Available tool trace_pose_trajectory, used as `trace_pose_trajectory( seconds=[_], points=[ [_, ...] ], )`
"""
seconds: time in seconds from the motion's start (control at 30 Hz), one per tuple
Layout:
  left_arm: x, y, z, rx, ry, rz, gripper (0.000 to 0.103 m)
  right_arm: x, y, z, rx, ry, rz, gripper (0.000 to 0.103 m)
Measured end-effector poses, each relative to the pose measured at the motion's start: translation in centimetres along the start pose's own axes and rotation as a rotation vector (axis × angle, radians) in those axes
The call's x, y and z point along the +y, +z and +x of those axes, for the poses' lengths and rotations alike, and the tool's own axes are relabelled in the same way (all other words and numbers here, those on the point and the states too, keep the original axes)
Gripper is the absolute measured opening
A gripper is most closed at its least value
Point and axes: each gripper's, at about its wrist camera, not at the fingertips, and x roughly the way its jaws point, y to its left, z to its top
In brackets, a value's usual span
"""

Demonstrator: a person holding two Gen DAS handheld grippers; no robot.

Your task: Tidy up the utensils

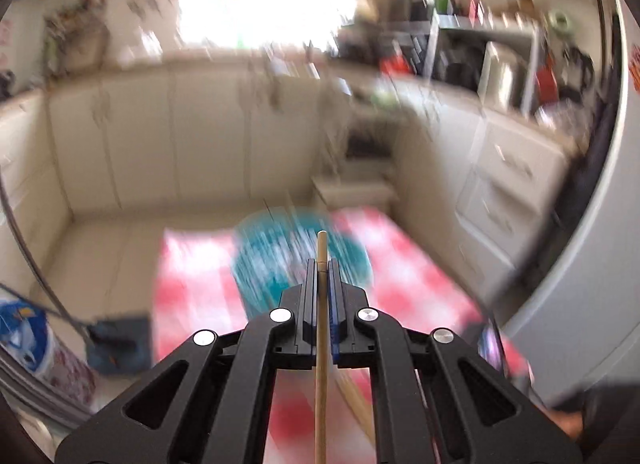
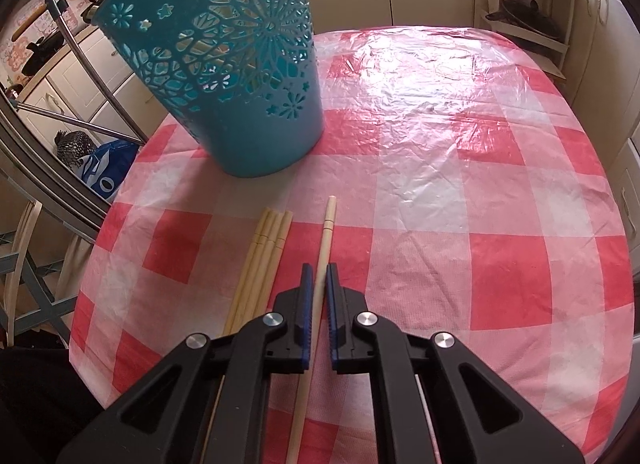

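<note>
Red-and-white checked tablecloth (image 2: 440, 191) covering the table, with a teal openwork basket (image 2: 224, 63) standing upright on it as the main landmark. The basket's wall is pierced with flower and star cut-outs; its contents cannot be made out through them. Just short of the basket's base lie four chopsticks (image 2: 264, 260) side by side, touching, their ends toward the basket. Beside this bundle, on the side away from the table edge, lies a single chopstick (image 2: 322, 260), apart from the others and roughly parallel to them.

Right gripper (image 2: 319, 270): jaws narrowly apart, straddling the single chopstick, with a small gap visible on each side; the stick rests on the cloth.

Left gripper (image 1: 320, 264): jaws closed tight on another chopstick (image 1: 321, 304), whose tip projects just past the fingertips. The left wrist view is heavily blurred; the basket (image 1: 296, 256) appears beyond the fingertips, lower than the gripper, on the cloth (image 1: 400, 272). Cream cabinets (image 1: 160, 135) lie behind the basket.
</note>
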Motion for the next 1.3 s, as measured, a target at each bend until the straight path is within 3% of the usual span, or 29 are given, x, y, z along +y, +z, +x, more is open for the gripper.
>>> trace_pose_trajectory(
  seconds=[0.17, 0.3, 0.43, 0.63, 0.93, 1.03, 1.1, 1.3],
  points=[
    [1.3, 4.9, 0.3, -0.295, 0.048, -0.092, 0.004, 0.0, 0.1, 0.2, -0.002, 0.009, 0.006, 0.007],
    [1.7, 6.8, 1.3, -0.423, 0.108, -0.123, 0.004, 0.0, 0.2, 0.2, -0.003, 0.014, 0.008, 0.007],
    [2.2, 6.8, 4.3, -0.438, 0.148, -0.179, 0.005, -0.2, 0.2, 0.1, -0.004, 0.021, 0.013, 0.007],
    [2.7, 4.8, 7.2, -0.394, 0.183, -0.220, 0.005, -0.4, 0.1, 0.0, -0.005, 0.023, 0.011, 0.007],
    [3.4, 1.6, 7.6, -0.283, 0.200, -0.227, 0.005, -0.4, 0.0, -0.2, -0.004, 0.021, 0.005, 0.007],
    [3.2, 0.2, 6.7, -0.229, 0.209, -0.219, 0.024, -0.3, 0.0, -0.2, -0.001, 0.024, 0.005, 0.007],
    [3.3, -1.0, 5.4, -0.204, 0.228, -0.236, 0.048, -0.5, 0.0, -0.2, 0.000, 0.028, 0.007, 0.007],
    [3.2, -5.4, 1.5, -0.116, 0.293, -0.292, 0.084, -0.3, -0.2, -0.3, -0.009, 0.018, -0.012, 0.007]
  ],
)
